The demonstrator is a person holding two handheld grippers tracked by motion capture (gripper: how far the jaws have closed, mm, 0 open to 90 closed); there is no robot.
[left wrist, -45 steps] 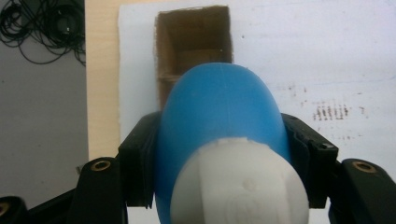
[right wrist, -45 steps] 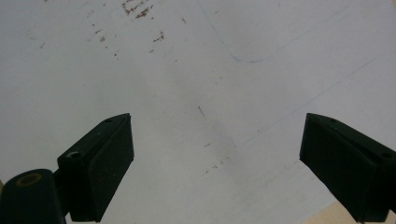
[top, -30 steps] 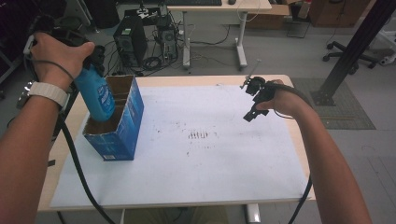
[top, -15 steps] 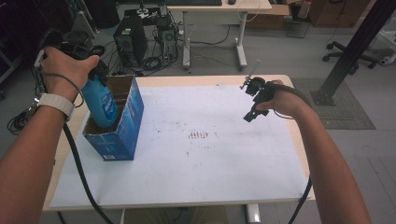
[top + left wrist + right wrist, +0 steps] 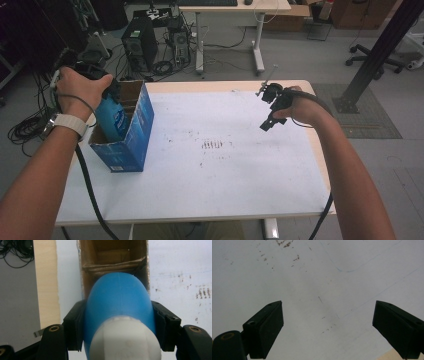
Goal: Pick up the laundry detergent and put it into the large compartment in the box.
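The white table (image 5: 235, 185) has a few brown smudges near the middle. At its left edge stands an open blue cardboard box (image 5: 131, 145), tall and narrow. A blue bottle (image 5: 118, 307) with a white cap sits partway down in the box opening – the left gripper (image 5: 117, 326) has both pads clamped on its sides. The right gripper (image 5: 327, 327) hangs over bare tabletop on the right side, jaws spread wide – nothing between them.

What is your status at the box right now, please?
Left gripper shut on blue bottle, bottle partly inside open cardboard box. Right gripper open above the table. Nothing in the way.
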